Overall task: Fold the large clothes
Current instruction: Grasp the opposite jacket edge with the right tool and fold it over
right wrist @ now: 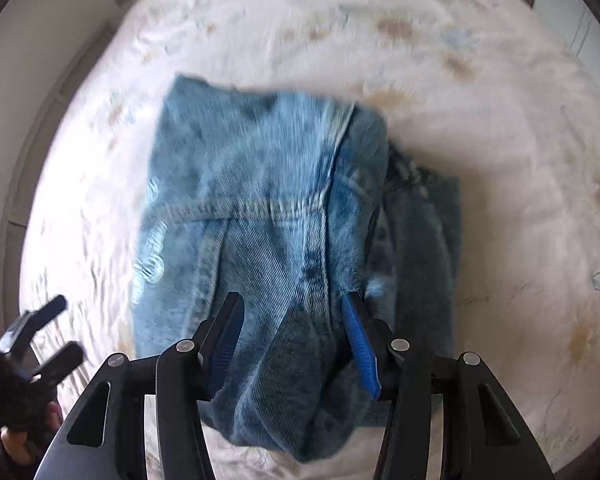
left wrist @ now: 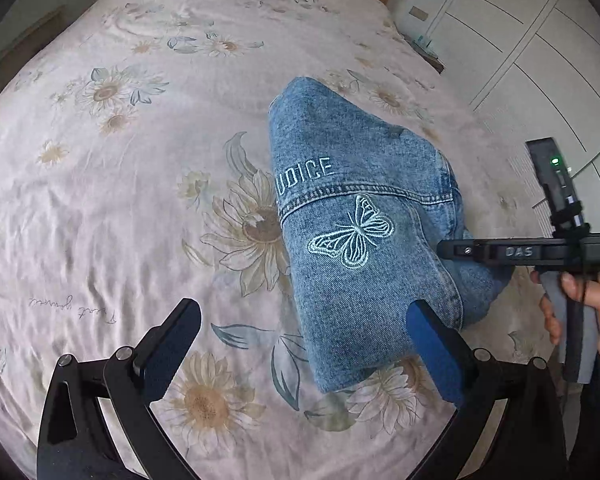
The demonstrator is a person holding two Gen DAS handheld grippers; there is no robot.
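Left gripper [left wrist: 304,344]: spread wide, nothing held; right gripper [right wrist: 290,344]: half-closed astride denim jacket [left wrist: 360,220], grip unconfirmed; jacket laid folded compactly on floral bedsheet [left wrist: 120,200]; folding judged nearly done

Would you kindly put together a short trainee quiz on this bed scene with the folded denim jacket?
1. Which motif is stitched on the folded blue denim jacket? A) butterfly B) star C) anchor
2. True or false: the left gripper is open, its fingers holding nothing.
3. Fill in: the jacket lies on a pale bedsheet printed with ____.
Key: 1 A, the pale butterfly embroidery; 2 true; 3 flowers.
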